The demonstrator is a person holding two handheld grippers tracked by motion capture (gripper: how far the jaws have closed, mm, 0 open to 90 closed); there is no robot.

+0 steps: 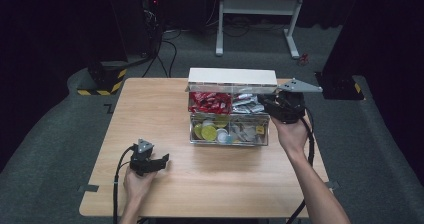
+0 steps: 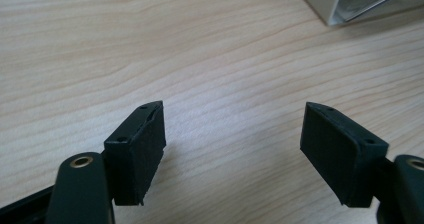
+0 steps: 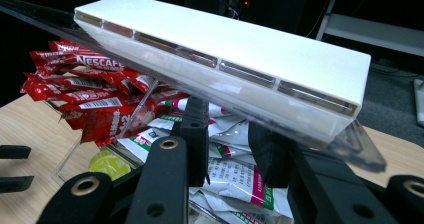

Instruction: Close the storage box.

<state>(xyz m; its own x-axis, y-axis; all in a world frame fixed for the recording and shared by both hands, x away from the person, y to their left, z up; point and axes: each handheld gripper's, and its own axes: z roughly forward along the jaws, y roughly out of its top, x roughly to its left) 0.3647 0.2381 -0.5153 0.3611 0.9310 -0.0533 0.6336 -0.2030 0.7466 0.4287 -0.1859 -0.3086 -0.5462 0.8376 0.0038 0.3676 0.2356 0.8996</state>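
right gripper (image 3: 227, 134): jaws pinched on clear lid (image 3: 320, 139) of organizer box (image 1: 228, 136) | left gripper (image 2: 232, 149): jaws spread, rested on table (image 2: 200, 49)

Our left hand (image 1: 136, 180) resting low near the table's front edge, its left gripper (image 2: 232, 149) level with jaws spread wide apart, our right forearm stretched forward, right hand (image 1: 291, 132) gripping the right gripper (image 3: 227, 149), jaws drawn close together
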